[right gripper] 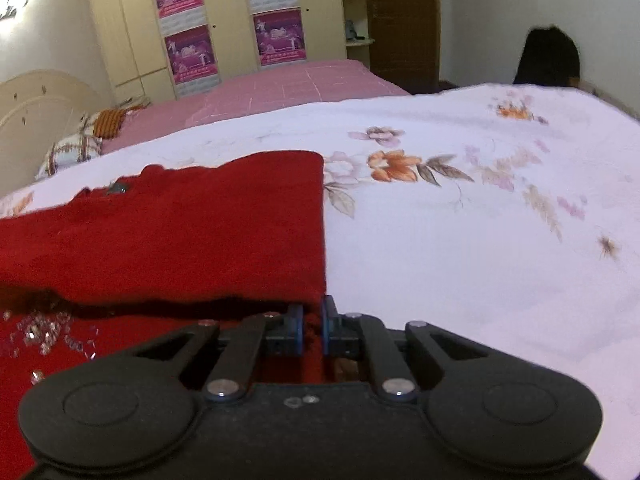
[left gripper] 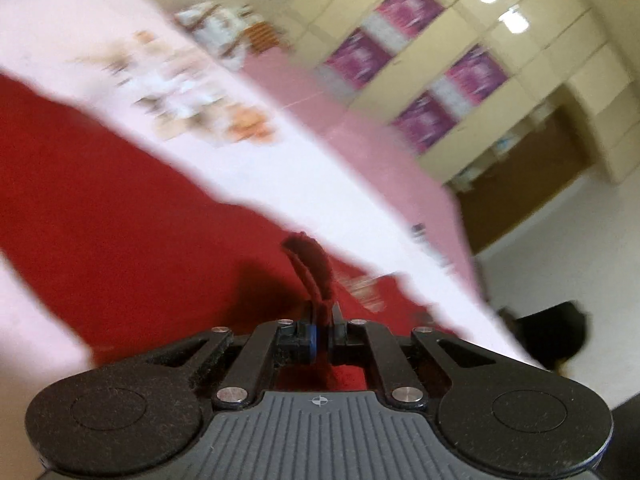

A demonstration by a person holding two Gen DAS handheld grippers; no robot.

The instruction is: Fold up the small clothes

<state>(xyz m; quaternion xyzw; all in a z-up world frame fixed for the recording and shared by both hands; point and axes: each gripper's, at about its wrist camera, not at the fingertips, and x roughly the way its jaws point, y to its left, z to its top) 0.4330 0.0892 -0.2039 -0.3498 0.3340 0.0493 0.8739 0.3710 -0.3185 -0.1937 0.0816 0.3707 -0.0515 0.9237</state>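
My left gripper [left gripper: 322, 320] is pinched tight on a raised fold of the red garment [left gripper: 120, 208], which stands up between the pads toward 12 o'clock. This view is smeared by blur; the garment fills the 9 o'clock side, lying on the floral sheet [left gripper: 280, 168].

My right gripper [right gripper: 312, 316] is clamped on the garment's [right gripper: 200, 220] near right corner. Only this sharper view shows the garment folded over itself, its straight right edge running to 12 o'clock, with sequins [right gripper: 44, 336] on the lower layer at 9 o'clock. It also shows pillows [right gripper: 80, 140] at 10 o'clock and the wardrobe [right gripper: 224, 20] at 12 o'clock, beyond a pink bed [right gripper: 280, 88].
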